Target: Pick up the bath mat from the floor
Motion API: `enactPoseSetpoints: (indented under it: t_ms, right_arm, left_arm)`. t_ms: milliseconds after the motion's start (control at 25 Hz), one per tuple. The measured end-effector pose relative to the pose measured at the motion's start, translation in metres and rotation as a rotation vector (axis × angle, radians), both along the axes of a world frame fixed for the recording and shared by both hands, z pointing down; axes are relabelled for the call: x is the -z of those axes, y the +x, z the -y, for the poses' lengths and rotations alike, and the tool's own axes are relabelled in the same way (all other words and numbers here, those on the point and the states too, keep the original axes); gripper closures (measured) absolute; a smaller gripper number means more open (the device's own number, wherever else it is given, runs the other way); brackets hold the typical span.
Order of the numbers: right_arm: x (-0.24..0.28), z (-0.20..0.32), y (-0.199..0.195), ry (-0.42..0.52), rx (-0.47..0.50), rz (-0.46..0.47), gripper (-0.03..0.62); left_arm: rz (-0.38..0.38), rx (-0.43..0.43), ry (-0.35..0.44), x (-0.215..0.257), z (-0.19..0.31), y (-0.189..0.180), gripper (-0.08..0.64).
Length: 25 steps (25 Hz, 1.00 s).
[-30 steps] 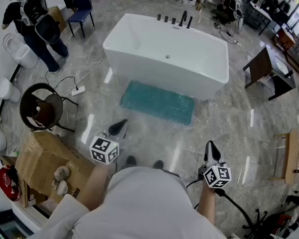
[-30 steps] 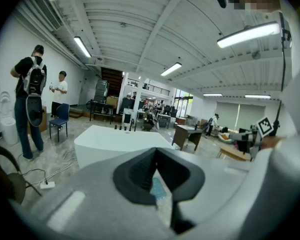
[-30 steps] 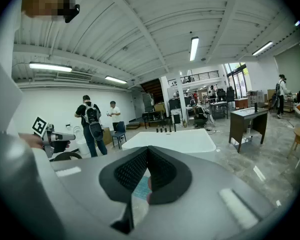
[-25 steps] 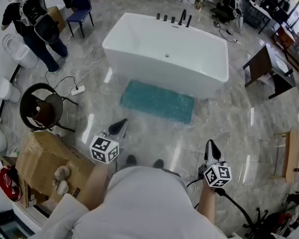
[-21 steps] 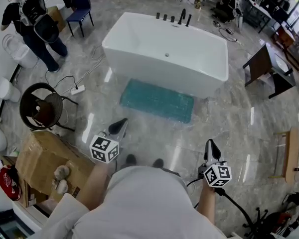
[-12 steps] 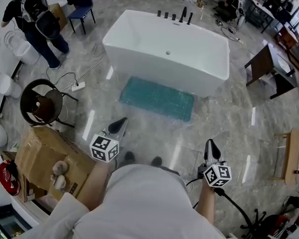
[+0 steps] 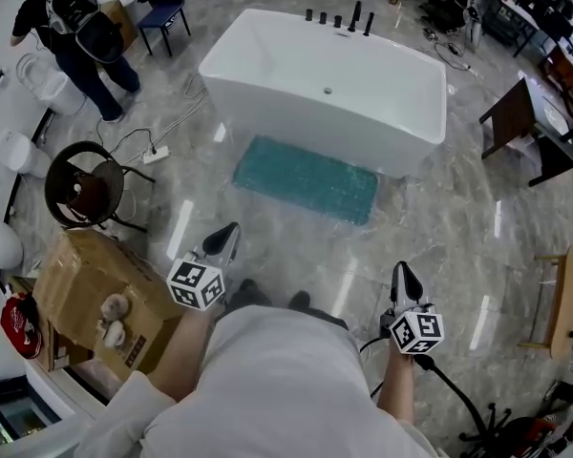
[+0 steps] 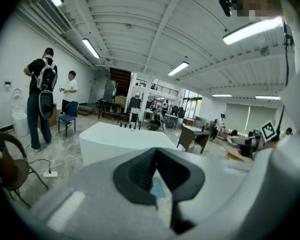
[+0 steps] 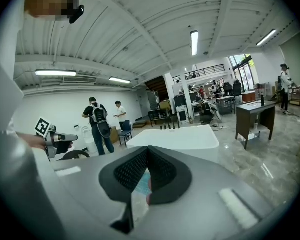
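In the head view the teal bath mat (image 7: pixel 307 179) lies flat on the floor (image 7: pixel 439 246), just beside the long side of the white bathtub (image 7: pixel 329 84). The left gripper (image 7: pixel 227 235) and the right gripper (image 7: pixel 403 277) are both well apart from it. In the left gripper view the jaws are pressed together with nothing between them, and in the right gripper view the jaws are also pressed together and empty, pointing toward the bathtub.
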State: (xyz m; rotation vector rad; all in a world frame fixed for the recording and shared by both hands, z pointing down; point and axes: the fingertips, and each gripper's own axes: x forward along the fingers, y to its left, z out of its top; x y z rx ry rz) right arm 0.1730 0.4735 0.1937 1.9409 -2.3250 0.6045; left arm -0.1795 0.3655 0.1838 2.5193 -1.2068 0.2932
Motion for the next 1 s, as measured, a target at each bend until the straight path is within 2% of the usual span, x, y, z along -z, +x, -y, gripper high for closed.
enactPoseSetpoints:
  t_ms: [280,560,800,1000]
  right_arm:
    - [-0.008,0.009,0.022,0.003,0.019,0.016,0.588]
    - [-0.015,0.038,0.023,-0.005,0.035,0.011,0.588]
    - [-0.022,0.074,0.013,-0.011,-0.008,0.012,0.589]
    - [-0.018,0.118,0.005,-0.015,-0.049,0.006,0.588]
  left_arm:
    - [0.011,0.013,0.011,-0.004,0.007,0.021,0.558]
    - [0.0,-0.004,0.009,-0.011,0.036,0.029,0.558]
    - [-0.023,-0.009,0.006,-0.021,0.086,0.012,0.558]
    - [-0.03,-0.032,0.01,-0.018,0.147,0.002,0.558]
